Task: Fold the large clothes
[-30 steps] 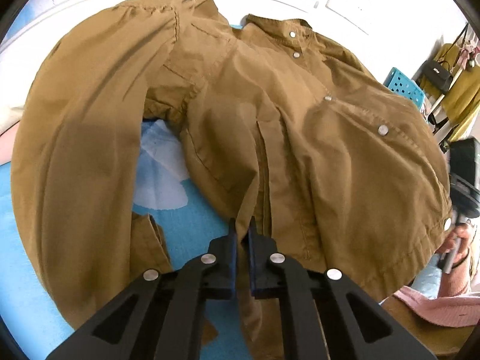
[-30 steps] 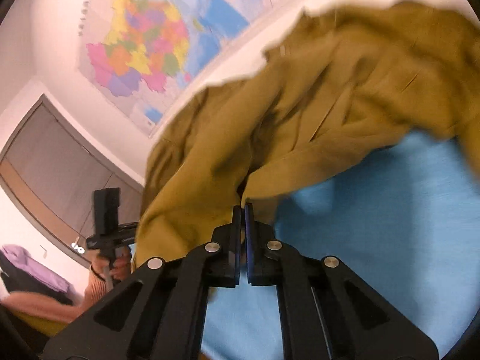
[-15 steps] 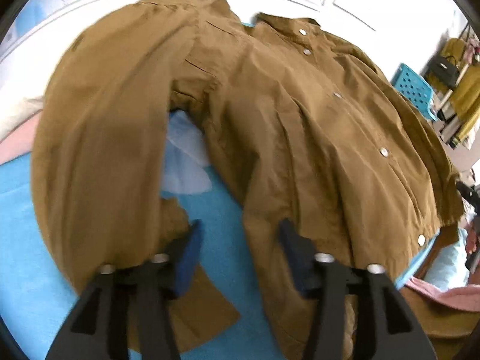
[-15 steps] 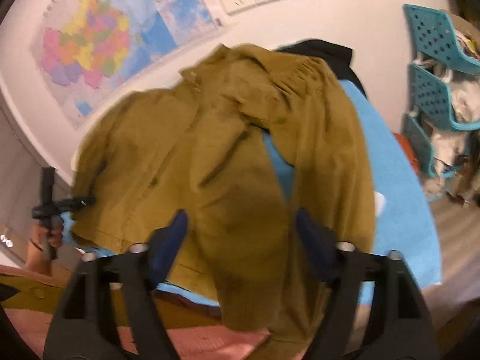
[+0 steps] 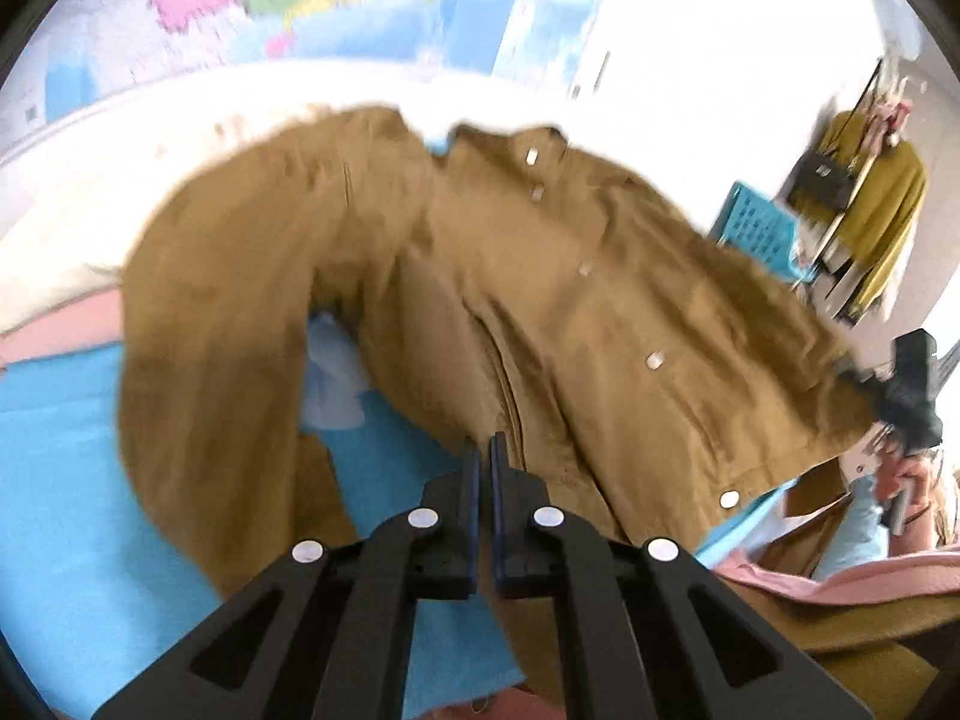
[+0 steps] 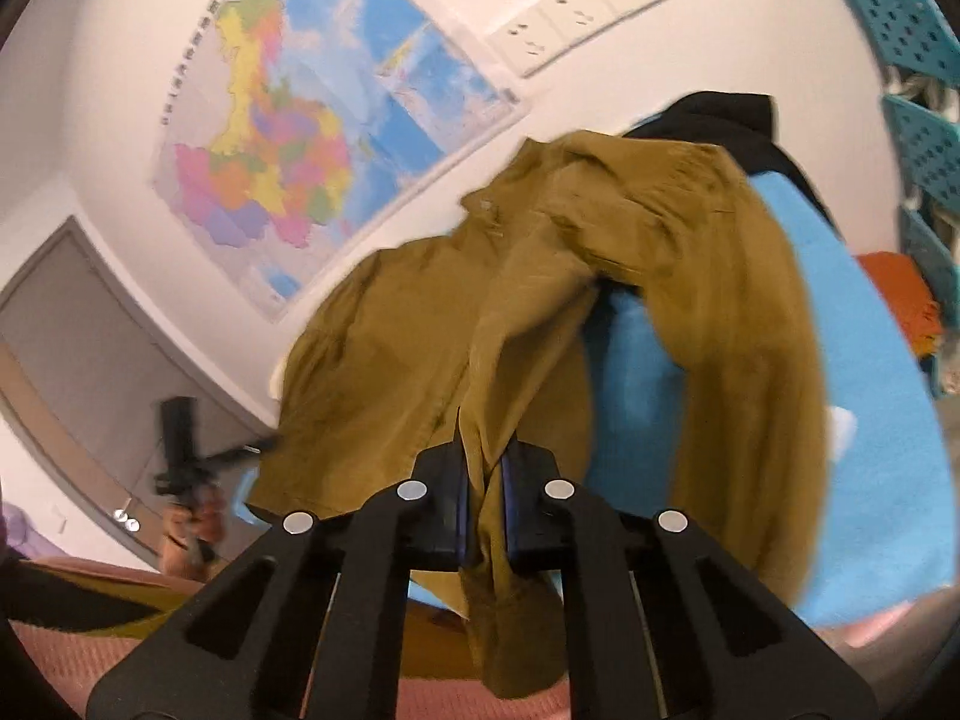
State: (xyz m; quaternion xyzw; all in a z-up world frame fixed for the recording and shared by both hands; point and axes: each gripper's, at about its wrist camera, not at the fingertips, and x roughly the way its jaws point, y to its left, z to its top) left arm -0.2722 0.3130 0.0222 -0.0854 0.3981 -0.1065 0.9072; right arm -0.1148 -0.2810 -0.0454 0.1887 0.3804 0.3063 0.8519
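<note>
While it is spread front-up over the blue sheet (image 5: 66, 456), the brown jacket (image 5: 540, 276) is seen with its collar toward the wall and its hem toward the cameras, a row of metal snaps (image 5: 654, 361) running down its front. One long sleeve (image 5: 198, 372) is curved down beside the body, and a patch of the blue sheet is left showing between sleeve and body. At the near edge of the jacket's front, the left gripper (image 5: 485, 450) is seen with its jaws brought right together; they have just been closing, and from this view it cannot be told whether any cloth is pinched between them, since the picture is blurred. In the right wrist view, a fold of the jacket's hem (image 6: 483, 480) is clamped between the pads of the right gripper (image 6: 485, 468), whose jaws have just closed onto it and are kept narrowly apart by the bunched cloth. The other sleeve (image 6: 750, 360) is draped over the blue sheet to the right of that grip. Behind the jacket, a coloured map (image 6: 312, 138) and a strip of white sockets (image 6: 576, 12) are fixed to the wall, and a black garment (image 6: 720, 120) is lying past the collar. Teal baskets (image 6: 918, 138) are stacked beyond the sheet's far side.
</note>
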